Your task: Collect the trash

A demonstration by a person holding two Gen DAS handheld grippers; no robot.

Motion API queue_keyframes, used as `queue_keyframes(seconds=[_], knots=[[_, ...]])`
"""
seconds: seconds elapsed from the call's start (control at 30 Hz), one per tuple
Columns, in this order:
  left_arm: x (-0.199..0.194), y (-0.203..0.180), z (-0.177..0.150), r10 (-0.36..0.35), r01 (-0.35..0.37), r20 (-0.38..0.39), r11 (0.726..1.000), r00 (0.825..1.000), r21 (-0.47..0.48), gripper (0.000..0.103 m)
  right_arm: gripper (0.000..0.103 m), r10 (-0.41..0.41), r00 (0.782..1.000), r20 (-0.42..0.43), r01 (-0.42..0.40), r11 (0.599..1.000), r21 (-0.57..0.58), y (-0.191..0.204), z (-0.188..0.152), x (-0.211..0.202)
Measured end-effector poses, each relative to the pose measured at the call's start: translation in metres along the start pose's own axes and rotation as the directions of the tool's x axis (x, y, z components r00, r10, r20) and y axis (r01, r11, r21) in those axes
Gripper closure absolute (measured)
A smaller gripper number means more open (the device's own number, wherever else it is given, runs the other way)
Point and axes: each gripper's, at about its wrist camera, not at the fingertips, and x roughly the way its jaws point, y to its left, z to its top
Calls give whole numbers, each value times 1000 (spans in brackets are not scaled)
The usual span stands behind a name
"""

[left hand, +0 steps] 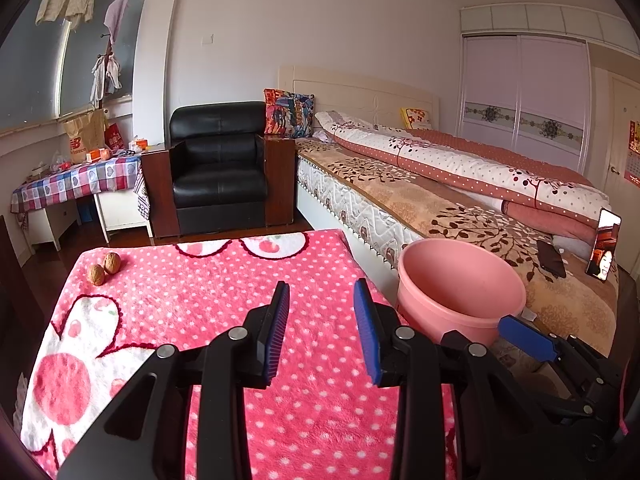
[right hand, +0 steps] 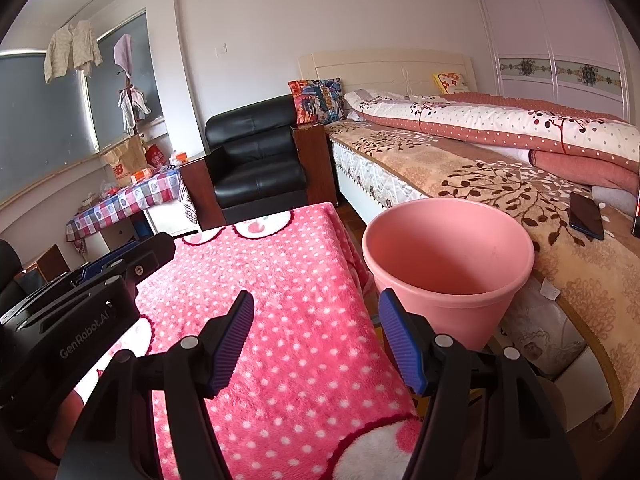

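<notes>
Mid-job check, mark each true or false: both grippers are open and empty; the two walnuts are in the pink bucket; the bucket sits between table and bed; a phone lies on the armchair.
1. Left gripper and right gripper are open and empty. True.
2. The two walnuts are in the pink bucket. False: they lie on the pink blanket.
3. The bucket stands between table and bed. True.
4. A phone lies on the armchair. False: it lies on the bed.
</notes>
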Motion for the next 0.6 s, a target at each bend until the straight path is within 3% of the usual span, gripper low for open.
queue_keyframes(seconds=[0.6], knots=[[9, 6, -1, 7, -7, -13, 1000, 1000, 0, 69, 39, 2, 1000, -18, -2, 1000, -3, -1, 3, 11]])
